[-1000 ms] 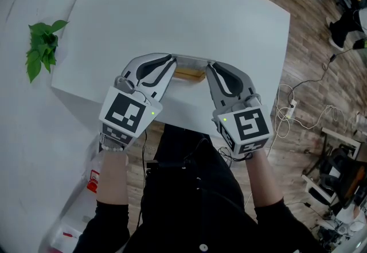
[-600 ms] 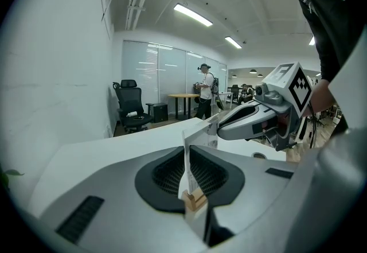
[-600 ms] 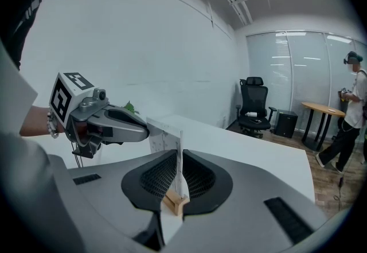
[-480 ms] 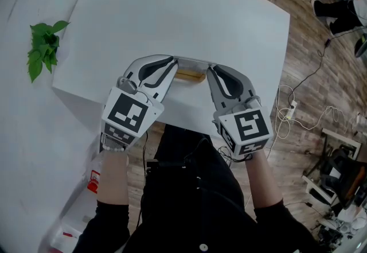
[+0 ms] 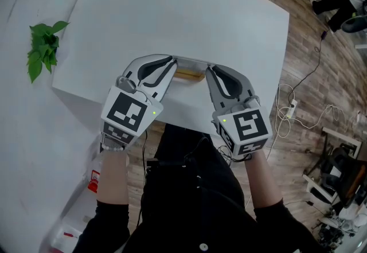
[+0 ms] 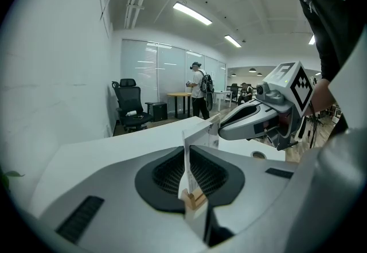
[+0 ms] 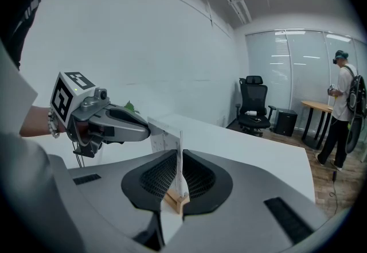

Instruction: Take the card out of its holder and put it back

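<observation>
A white card stands edge-up in a small wooden holder near the front edge of the white table. My left gripper is closed on the card's left end and my right gripper on its right end, with the tips facing each other. In the left gripper view the card runs between the pads, with the holder just below them. In the right gripper view the card and holder sit the same way, and the left gripper meets the card's far end.
A green plant lies off the table's left side. Cables trail over the wooden floor at the right. A black office chair and a standing person are in the background. The table's front edge is right under the grippers.
</observation>
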Available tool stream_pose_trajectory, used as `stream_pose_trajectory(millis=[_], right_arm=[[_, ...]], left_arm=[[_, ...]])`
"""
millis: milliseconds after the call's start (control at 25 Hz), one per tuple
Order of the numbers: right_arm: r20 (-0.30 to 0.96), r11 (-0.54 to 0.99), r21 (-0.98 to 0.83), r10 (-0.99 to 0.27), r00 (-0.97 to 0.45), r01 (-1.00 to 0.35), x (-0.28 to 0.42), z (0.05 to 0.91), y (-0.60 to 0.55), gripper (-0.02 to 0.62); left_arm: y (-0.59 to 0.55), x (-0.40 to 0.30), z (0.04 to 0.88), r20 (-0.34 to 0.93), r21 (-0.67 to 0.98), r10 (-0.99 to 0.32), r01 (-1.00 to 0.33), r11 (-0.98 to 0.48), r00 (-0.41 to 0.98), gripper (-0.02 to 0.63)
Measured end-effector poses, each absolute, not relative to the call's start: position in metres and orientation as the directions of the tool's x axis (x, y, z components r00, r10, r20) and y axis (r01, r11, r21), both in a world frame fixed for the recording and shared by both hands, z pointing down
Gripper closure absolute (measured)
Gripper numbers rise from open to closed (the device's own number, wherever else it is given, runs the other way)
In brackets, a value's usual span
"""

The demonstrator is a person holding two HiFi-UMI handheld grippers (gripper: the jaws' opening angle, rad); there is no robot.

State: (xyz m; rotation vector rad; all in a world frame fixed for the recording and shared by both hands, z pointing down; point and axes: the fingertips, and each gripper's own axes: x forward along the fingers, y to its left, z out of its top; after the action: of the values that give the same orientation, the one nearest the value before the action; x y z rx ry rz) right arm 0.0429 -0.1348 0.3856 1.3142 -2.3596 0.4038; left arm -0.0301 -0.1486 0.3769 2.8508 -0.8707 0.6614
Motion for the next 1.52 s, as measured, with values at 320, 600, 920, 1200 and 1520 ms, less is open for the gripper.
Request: stream_pose_trajectory(millis=[320,600,920,1200,1520], right_arm=[[0.493,0.512,-0.056,-0.732,-0.470,-0.857,0.042,0.391,-0.133,0.532],[0.506,0.511,-0.058,-0.725,-0.466,-0.858,0.043,0.398,-0.133,0.533],[0.527,0.511,-0.054,-0.715,-0.459,-0.858,0.043,0.408,-0.134,0.532],[0.547,0.505,-0.055,-0.707,-0.449,-0.862,0.045,0.422,-0.135,0.532],[0.567,0.500,-0.057,-0.696,-0.440,-0.864,0.045,0.434,-0.137,0.532]], left_arm=[[-0.148,-0.031,0.383,0.441,-0.034,-0.508,-0.552,-0.833,0.740,0.566],[-0.147,-0.029,0.391,0.455,-0.032,-0.498,-0.545,-0.838,0.738,0.566],[-0.147,-0.027,0.403,0.478,-0.029,-0.485,-0.538,-0.842,0.733,0.566],[-0.148,-0.024,0.415,0.494,-0.031,-0.474,-0.530,-0.847,0.729,0.566],[-0.151,-0.023,0.426,0.507,-0.030,-0.468,-0.528,-0.849,0.724,0.566]])
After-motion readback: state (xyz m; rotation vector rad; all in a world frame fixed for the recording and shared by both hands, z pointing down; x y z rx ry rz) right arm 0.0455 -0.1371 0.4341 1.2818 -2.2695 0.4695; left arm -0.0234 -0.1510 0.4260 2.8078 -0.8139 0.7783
